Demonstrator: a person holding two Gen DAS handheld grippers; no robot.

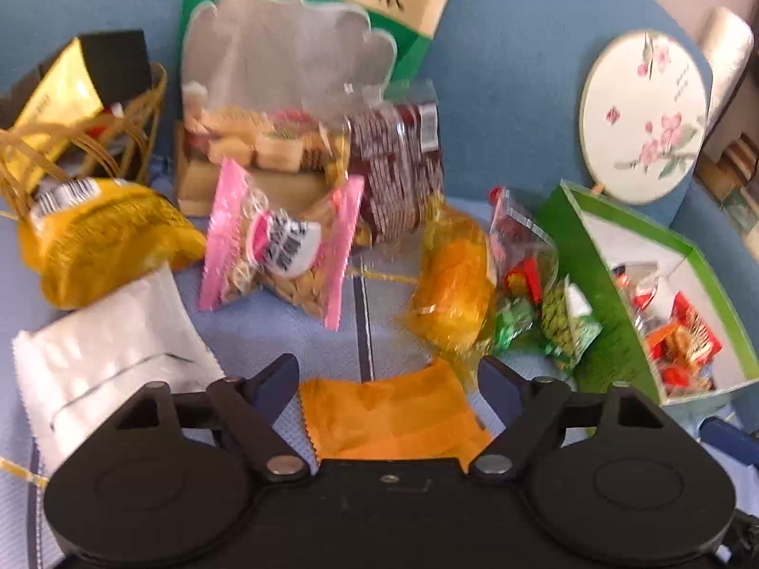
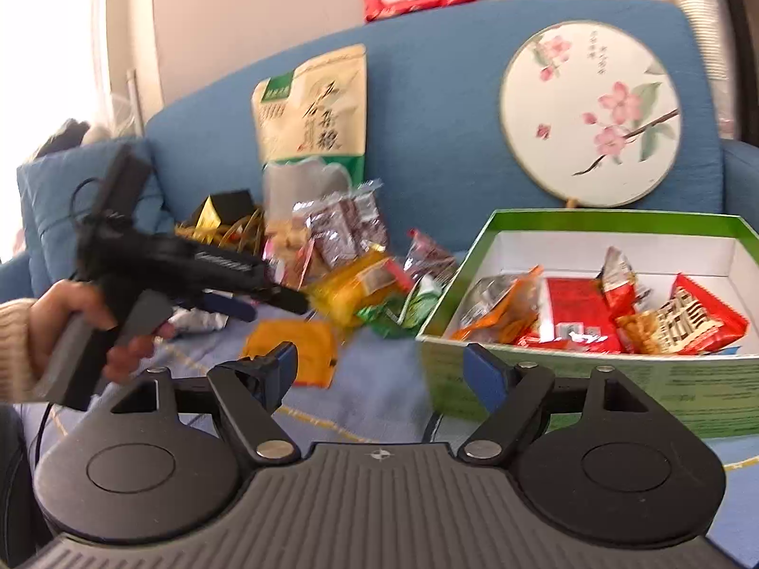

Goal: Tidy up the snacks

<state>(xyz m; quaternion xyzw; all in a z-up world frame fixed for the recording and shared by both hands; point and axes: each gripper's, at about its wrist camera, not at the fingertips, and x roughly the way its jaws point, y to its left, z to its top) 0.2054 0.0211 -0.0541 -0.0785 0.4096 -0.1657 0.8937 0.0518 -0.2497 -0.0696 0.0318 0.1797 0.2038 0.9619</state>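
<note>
With both my left tongs [image 1: 386, 377] and right tongs [image 2: 382, 370] spread and empty, I'd lower the left squarely over the flat orange packet [image 1: 393, 419] at bottom centre, pinch its edge, then carry it right into the green box [image 2: 593, 379].

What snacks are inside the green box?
The green box holds red packets, an orange pouch and a red-and-white packet, heaped on each other. Anything underneath them is covered, so I can't tell.
</note>
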